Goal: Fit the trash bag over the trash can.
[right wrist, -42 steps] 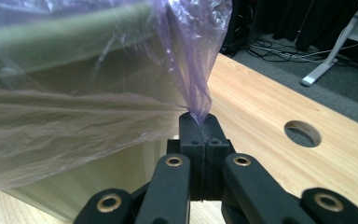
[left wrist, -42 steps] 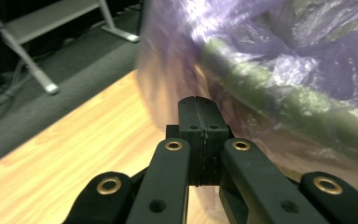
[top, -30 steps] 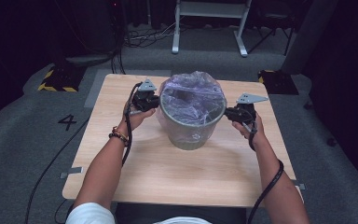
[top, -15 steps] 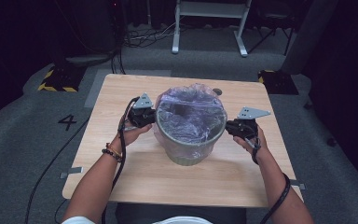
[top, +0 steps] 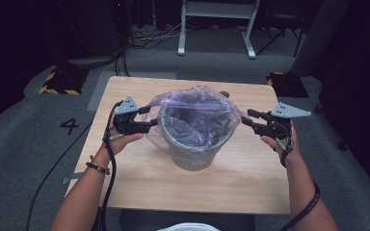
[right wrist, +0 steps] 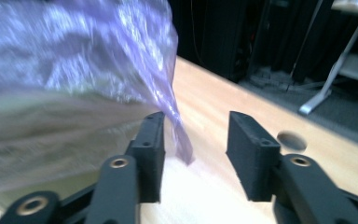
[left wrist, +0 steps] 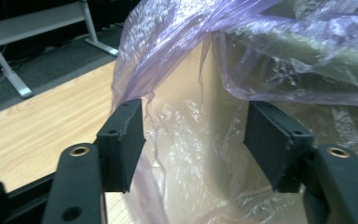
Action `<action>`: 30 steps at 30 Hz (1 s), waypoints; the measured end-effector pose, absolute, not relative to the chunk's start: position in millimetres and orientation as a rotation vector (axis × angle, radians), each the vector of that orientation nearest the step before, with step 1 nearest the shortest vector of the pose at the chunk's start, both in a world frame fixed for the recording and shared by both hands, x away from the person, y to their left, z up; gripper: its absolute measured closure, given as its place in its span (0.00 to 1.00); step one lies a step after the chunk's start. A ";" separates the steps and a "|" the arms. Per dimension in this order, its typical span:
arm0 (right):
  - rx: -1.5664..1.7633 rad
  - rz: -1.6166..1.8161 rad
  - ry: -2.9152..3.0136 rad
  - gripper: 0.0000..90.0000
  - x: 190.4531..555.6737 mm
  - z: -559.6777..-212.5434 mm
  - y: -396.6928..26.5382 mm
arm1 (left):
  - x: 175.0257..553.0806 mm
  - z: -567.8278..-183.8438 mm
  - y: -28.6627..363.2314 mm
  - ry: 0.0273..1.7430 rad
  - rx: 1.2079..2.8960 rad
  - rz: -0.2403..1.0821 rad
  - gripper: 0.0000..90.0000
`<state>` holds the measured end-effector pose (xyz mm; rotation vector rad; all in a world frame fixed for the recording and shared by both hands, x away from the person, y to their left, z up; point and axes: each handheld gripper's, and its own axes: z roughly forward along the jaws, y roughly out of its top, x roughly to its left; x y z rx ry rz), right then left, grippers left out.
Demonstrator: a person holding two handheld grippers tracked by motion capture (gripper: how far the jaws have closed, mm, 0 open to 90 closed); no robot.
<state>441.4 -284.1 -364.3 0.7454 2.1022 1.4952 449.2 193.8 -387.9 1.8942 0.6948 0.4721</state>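
Mid-table sits a bin (top: 195, 149) lined with a thin, floppy, slippery bag (top: 197, 113), both grippers, left (top: 149, 118) and right (top: 250, 118), spread wide beside it, so I'd pinch the loose overhang.

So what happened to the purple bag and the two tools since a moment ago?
The purple bag went from bunched over the top of the bin to spread open, its edge folded down around the rim. Both tools have let go and drawn back: the left tool and right tool now sit open, beside the bin. The bin stayed in its place on the table.
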 end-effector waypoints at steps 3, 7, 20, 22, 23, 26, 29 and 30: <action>0.693 1.501 2.081 0.52 436.7 -346.0 -281.0 | 451.3 -383.1 192.8 0.694 1.866 0.493 0.38; 0.670 1.508 2.076 0.49 435.6 -334.1 -278.6 | 455.3 -374.2 193.3 0.692 1.831 0.509 0.38; 0.590 1.516 2.164 0.47 452.2 -323.1 -246.2 | 469.7 -367.5 183.3 0.682 1.872 0.530 0.46; 0.558 1.507 2.181 0.47 451.4 -319.1 -238.1 | 470.6 -367.7 181.8 0.685 1.856 0.520 0.46; 0.544 1.503 2.193 0.47 451.4 -318.3 -234.1 | 470.8 -367.5 181.2 0.689 1.852 0.526 0.46; 0.512 1.482 2.246 0.46 451.8 -319.5 -221.9 | 471.8 -367.0 181.5 0.706 1.830 0.525 0.41; 0.488 1.423 2.289 0.46 453.0 -322.8 -212.4 | 471.0 -366.7 183.4 0.713 1.815 0.528 0.36; 0.499 1.403 2.300 0.49 454.3 -323.9 -210.4 | 470.0 -366.4 185.0 0.714 1.817 0.525 0.35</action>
